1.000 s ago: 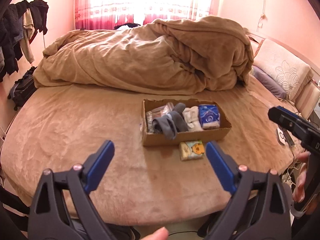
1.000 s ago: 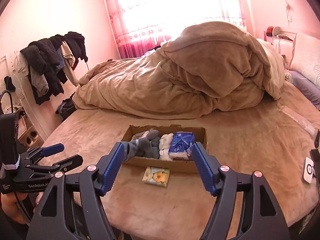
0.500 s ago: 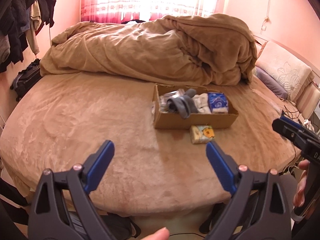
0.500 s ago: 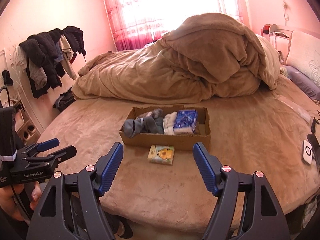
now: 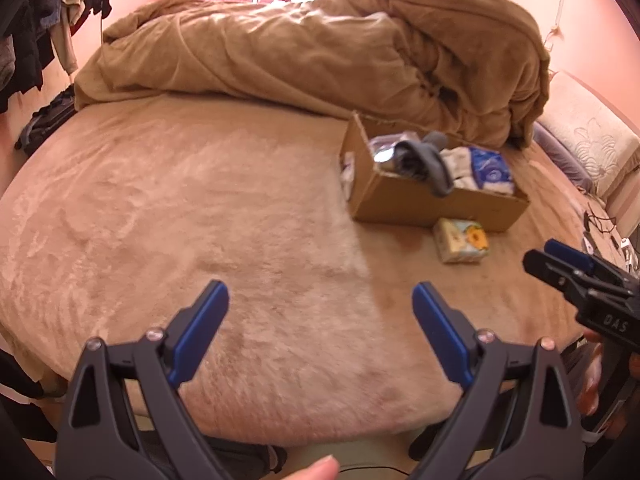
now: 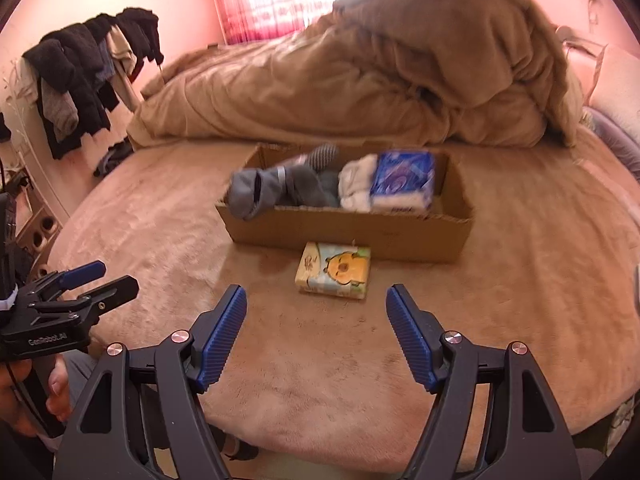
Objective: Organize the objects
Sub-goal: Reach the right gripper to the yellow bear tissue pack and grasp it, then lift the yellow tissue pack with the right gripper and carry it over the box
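Note:
A cardboard box [image 6: 352,232] [image 5: 432,208] sits on the bed and holds grey socks [image 6: 276,188], a white cloth [image 6: 356,184] and a blue tissue pack [image 6: 404,178]. A small yellow tissue pack with a cartoon print [image 6: 334,270] [image 5: 462,240] lies on the blanket just in front of the box. My right gripper [image 6: 316,308] is open and empty, a short way in front of the yellow pack. My left gripper [image 5: 320,304] is open and empty over bare blanket, left of the box.
A crumpled brown duvet [image 6: 360,60] is heaped behind the box. Pillows [image 5: 588,144] lie at the right. Dark clothes [image 6: 80,68] hang on a rack at the left. Cables and small devices [image 5: 600,228] lie near the bed's right edge.
My right gripper has moved forward and down toward the yellow pack, which now looks larger. My left gripper has swung left, so the box sits further right in its view.

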Tool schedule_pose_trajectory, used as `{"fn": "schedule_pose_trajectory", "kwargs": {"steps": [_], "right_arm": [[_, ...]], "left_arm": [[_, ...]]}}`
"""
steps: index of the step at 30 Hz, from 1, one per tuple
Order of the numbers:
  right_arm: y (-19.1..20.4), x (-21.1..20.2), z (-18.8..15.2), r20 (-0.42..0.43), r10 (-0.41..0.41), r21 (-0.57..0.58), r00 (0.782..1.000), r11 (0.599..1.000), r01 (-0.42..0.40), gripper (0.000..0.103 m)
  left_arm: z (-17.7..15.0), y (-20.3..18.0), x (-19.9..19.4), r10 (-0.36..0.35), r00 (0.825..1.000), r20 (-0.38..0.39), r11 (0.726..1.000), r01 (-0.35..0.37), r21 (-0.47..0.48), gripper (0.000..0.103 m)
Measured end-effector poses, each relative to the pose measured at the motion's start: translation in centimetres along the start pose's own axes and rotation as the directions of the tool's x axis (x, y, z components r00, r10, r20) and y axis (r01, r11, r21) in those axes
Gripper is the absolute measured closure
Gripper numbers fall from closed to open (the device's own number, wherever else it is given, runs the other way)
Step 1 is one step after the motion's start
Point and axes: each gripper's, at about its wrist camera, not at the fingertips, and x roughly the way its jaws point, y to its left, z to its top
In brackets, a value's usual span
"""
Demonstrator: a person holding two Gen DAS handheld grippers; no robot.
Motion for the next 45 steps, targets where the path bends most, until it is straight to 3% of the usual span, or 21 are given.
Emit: {"fn": "schedule_pose_trajectory", "kwargs": {"steps": [11, 20, 22, 30, 45], "right_arm": [[-0.1, 8.9, 0.9, -0.095, -0.078, 0.007, 0.992, 0.997, 0.079, 0.028], [-1.0, 12.1, 0.6, -0.172, -0.081, 0.035, 0.982, 0.995, 0.088, 0.028], [-1.2, 11.8, 0.7, -0.164, -0.080, 0.028, 0.983, 0.996, 0.086, 0.032], [-1.9, 10.5, 0.7, -0.151, -0.050, 0.030, 0.987, 0.998, 0.055, 0.034], [-4.7, 0.6, 1.4, -0.047, -0.078, 0.055, 0.996, 0.995, 0.081, 0.034]], "left_arm": [[0.1, 1.0, 5.2, 0.001, 0.997, -0.071, 1.000, -0.002, -0.004, 0.009], [0.8, 1.1, 7.0, -0.014, 0.994, -0.106, 0.999, 0.010, -0.033, 0.009], [1.1, 0.8, 6.7, -0.017, 0.995, -0.097, 0.999, 0.014, -0.030, 0.009], [1.8, -0.8, 5.2, -0.017, 0.996, -0.085, 1.000, 0.016, -0.017, 0.009], [3.6, -4.6, -1.5, -0.041, 0.999, 0.014, 0.999, 0.041, 0.001, 0.009]]}}
